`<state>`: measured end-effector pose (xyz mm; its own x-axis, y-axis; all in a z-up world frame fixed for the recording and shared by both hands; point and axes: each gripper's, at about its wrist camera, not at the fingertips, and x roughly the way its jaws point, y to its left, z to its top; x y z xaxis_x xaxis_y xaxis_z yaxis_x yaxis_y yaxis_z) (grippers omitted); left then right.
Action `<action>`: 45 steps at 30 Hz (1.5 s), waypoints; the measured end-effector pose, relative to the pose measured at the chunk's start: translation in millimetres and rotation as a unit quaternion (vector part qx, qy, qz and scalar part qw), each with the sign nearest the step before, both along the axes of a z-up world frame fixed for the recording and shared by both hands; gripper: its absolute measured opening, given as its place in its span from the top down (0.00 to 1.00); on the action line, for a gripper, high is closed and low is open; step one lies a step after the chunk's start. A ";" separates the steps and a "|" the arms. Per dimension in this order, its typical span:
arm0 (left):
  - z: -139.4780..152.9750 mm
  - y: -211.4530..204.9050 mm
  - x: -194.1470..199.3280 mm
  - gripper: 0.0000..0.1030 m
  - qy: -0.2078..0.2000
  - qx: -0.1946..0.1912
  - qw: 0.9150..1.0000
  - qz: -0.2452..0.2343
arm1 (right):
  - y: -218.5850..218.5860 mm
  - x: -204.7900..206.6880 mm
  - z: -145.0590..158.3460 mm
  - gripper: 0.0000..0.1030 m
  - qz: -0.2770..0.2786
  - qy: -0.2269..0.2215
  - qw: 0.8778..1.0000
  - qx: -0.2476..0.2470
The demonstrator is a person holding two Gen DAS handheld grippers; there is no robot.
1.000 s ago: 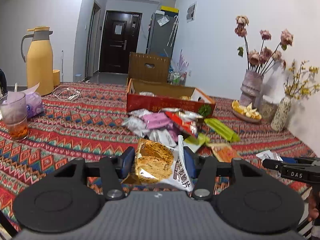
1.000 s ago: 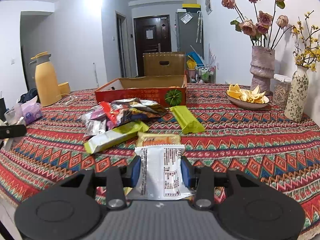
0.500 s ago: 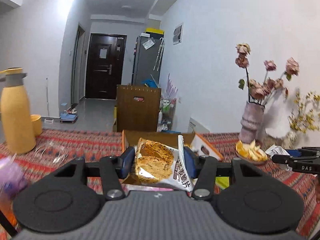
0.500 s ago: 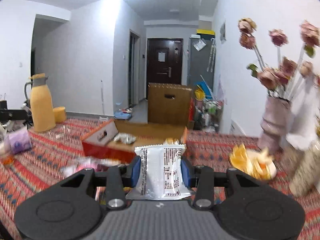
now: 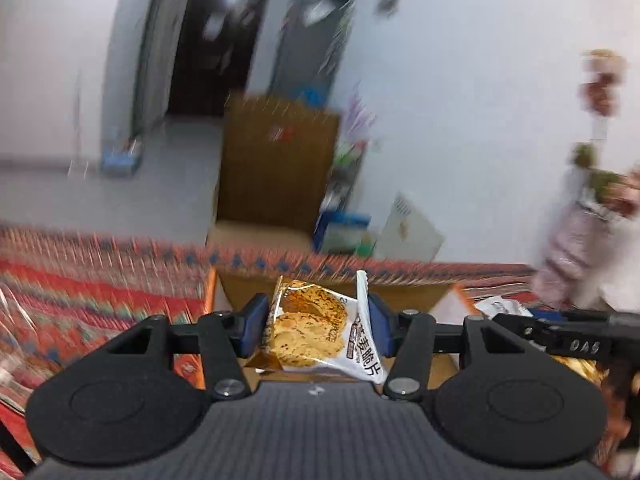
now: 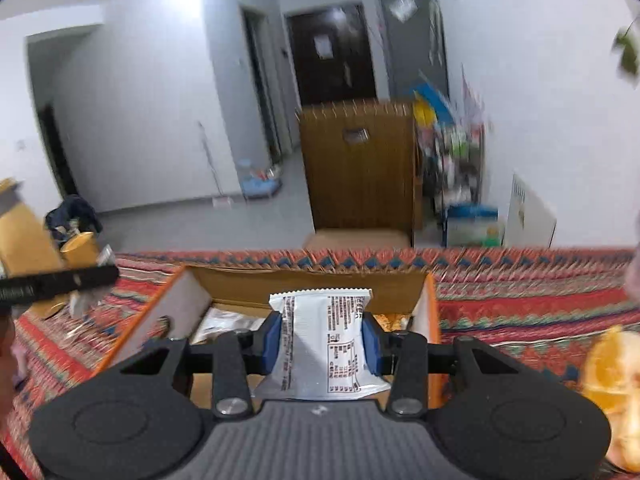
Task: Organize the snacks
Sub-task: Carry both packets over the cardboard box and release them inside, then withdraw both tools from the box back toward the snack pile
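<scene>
My left gripper [image 5: 316, 330] is shut on a gold and white cracker packet [image 5: 320, 330], held over the near part of an open cardboard box [image 5: 328, 289] with orange sides. In the right wrist view, my right gripper [image 6: 322, 342] is shut on a silver snack packet [image 6: 320, 344] with its printed back showing. It hangs above the same orange-sided box [image 6: 180, 312], where a few packets lie on the bottom. The right gripper's body [image 5: 568, 340] shows at the right edge of the left wrist view.
The table carries a red patterned cloth [image 6: 520, 300]. Orange slices [image 6: 612, 376] lie close at the right, and a pale vase [image 5: 568, 248] of dried flowers stands beyond the box. A wooden chair back [image 6: 356, 168] rises behind the table's far edge. The picture is motion-blurred.
Both grippers have swept forward across the table from the snack pile to over the open box, each keeping its packet. The flask and cups have left the view.
</scene>
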<state>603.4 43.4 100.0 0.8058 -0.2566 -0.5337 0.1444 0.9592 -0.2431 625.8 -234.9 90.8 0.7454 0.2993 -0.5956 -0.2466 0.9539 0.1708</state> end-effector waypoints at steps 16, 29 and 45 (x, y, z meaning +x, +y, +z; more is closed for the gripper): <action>-54.4 -31.4 83.9 0.12 0.033 0.007 0.999 -0.004 | 34.1 100.1 -81.3 0.40 -0.042 0.074 0.996 -0.006; 39.4 24.0 -50.7 0.06 -0.065 0.040 0.997 0.031 | -13.1 1.9 10.7 0.24 -0.029 0.000 0.999 -0.027; 86.4 40.2 -352.3 0.00 -0.149 0.131 0.980 0.021 | -86.2 -290.3 100.9 0.00 0.013 -0.111 0.994 -0.012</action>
<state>251.1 83.7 186.4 0.9426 -0.1054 -0.3170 0.1303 0.9898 0.0583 335.5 -321.0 191.7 0.8515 0.3088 -0.4238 -0.3011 0.9496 0.0871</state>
